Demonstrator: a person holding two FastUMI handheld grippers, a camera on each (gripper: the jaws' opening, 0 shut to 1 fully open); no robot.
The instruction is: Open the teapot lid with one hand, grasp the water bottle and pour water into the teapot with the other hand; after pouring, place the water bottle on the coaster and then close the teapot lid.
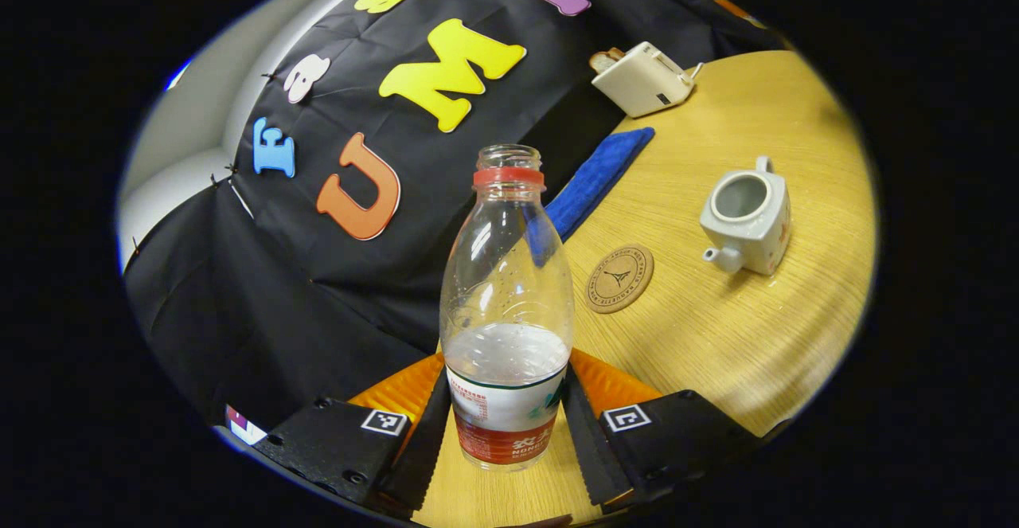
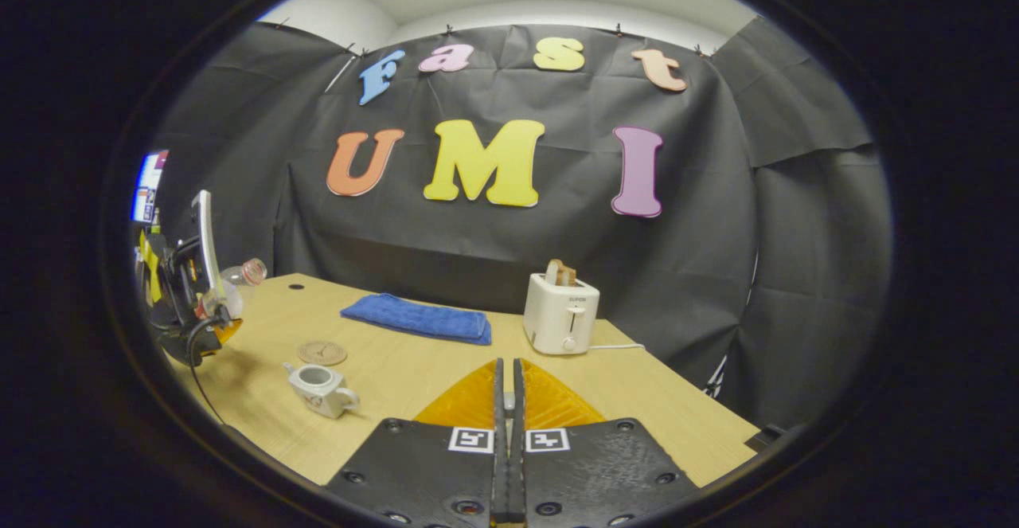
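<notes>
While gripping bottle, left tongs, lidless teapot

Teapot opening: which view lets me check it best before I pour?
The left gripper view. There the teapot sits lidless on the table, seen from above, so its round opening shows plainly. In the right gripper view the teapot is small and far off at the lower left, its opening only a thin oval.

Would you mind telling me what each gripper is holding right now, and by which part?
The left gripper grips the water bottle by its labelled lower body; the right gripper is shut, with nothing visibly held.
</notes>
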